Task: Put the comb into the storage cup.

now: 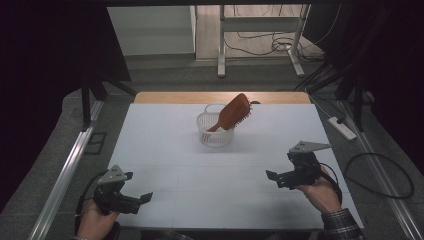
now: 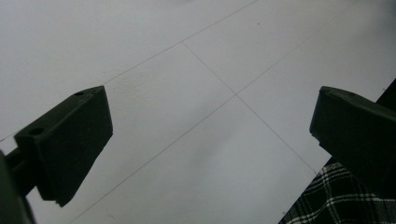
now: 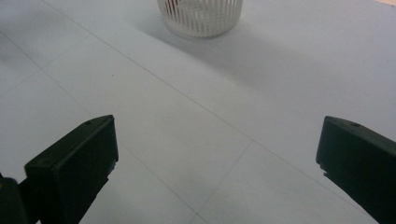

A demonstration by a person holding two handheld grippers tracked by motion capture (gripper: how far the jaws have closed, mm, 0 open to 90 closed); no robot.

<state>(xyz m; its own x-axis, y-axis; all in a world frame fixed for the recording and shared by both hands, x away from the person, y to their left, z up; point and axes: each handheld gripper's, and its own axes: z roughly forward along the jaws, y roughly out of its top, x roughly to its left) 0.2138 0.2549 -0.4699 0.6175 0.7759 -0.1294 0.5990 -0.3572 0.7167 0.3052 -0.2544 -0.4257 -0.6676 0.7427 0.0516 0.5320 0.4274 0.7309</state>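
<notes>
Item: wooden hairbrush (image 1: pixel 235 112), reddish-brown, paddle-headed, standing tilted in a small white slatted basket (image 1: pixel 215 137); handle end down inside the basket, head leaning up and out over the rim on the side toward the right hand-held gripper, bristles facing away from the person. Location: well ahead of both hand-held grippers, roughly midway between them and nearer the far edge of the white tabletop (image 1: pixel 165 150). Left hand-held gripper (image 1: pixel 146 197): held low at the near edge of the tabletop, jaws spread wide with nothing between them; the left gripper view shows bare tabletop between the jaws and a corner of plaid sleeve (image 2: pixel 336 200) at the lower right. Right hand-held gripper (image 1: pixel 272 176): held at the near edge on the opposite side, jaws likewise spread wide and empty; in the right gripper view the basket's lower wall (image 3: pixel 201 18) stands far ahead, slightly left of centre between the jaws, with bare tabletop in between. Contact: neither hand-held gripper touches brush or basket. Status, as judged: the brush sits lodged in the basket and both hand-held grippers stand clear of it, which fits placement being complete, or equally a removal not yet started; the pictures do not settle which. Outstanding: no other loose item is seen on the tabletop awaiting handling.
</notes>
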